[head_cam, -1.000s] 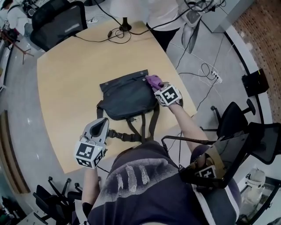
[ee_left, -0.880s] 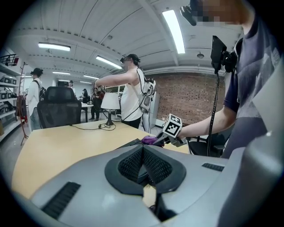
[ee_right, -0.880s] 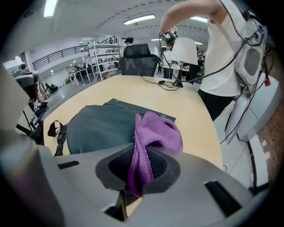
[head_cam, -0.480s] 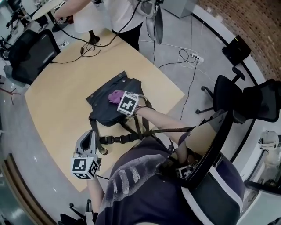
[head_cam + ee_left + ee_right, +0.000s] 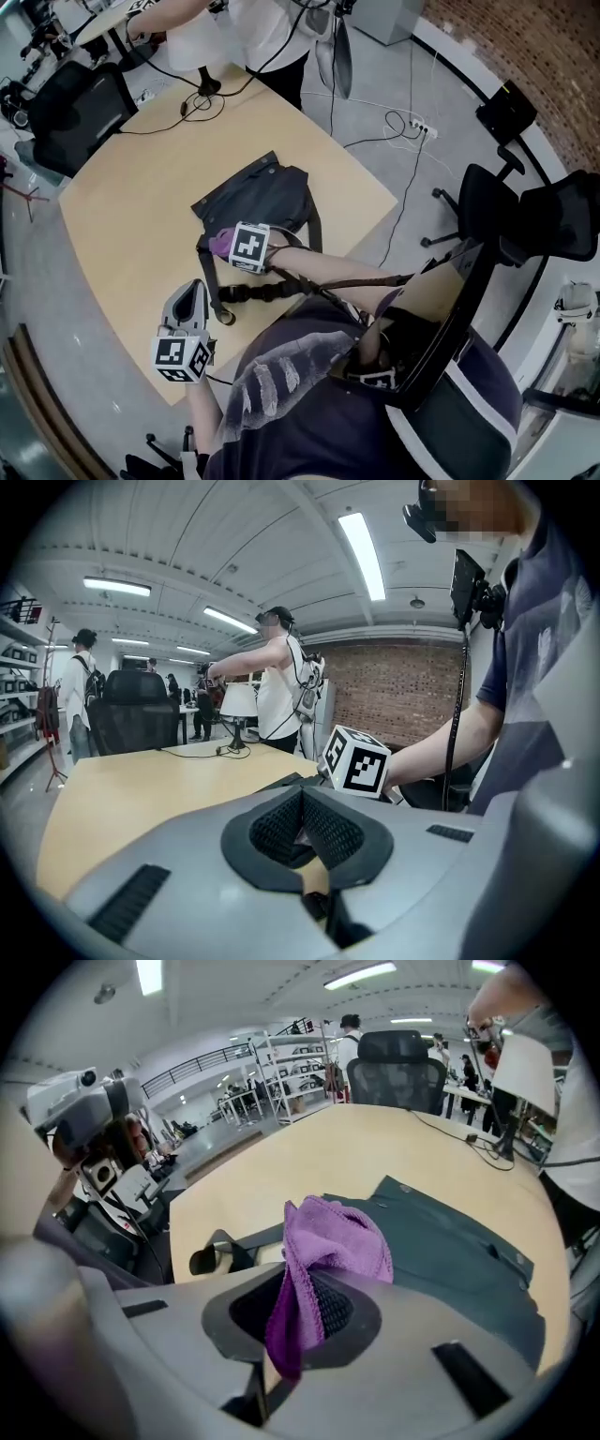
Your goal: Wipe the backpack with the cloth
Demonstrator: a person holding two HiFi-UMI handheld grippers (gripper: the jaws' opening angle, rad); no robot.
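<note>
1. Chair (image 5: 80,103), black and high-backed, stands off the far-left corner of the worktop (image 5: 131,197).
2. My left tool (image 5: 197,289) sits over the near-left part of the worktop, well apart from the backpack. Its own view shows its pads clenched together with nothing between them.
3. A dark strap (image 5: 251,292) with a buckle lies across the worktop between my two tools. One end reaches a small ring (image 5: 225,319) just beside the left tool.
4. My right tool (image 5: 225,244) is gripping the purple cloth (image 5: 330,1237). Most of the cloth is bunched above the pads, and a tail hangs down between them. From the head view, the cloth is at the backpack's near-left edge, where the straps leave it. I cannot tell whether it presses on the fabric.
5. The backpack (image 5: 258,197) is dark grey and lies flat around the middle of the worktop. Its near edge is beside my right tool, and its far edge has small studs.
6. A person in a white top (image 5: 253,28) stands at the far edge of the worktop, beside a lamp stand (image 5: 204,82).
7. Two black office chairs (image 5: 487,202) stand on the grey floor, off the right side of the worktop.
</note>
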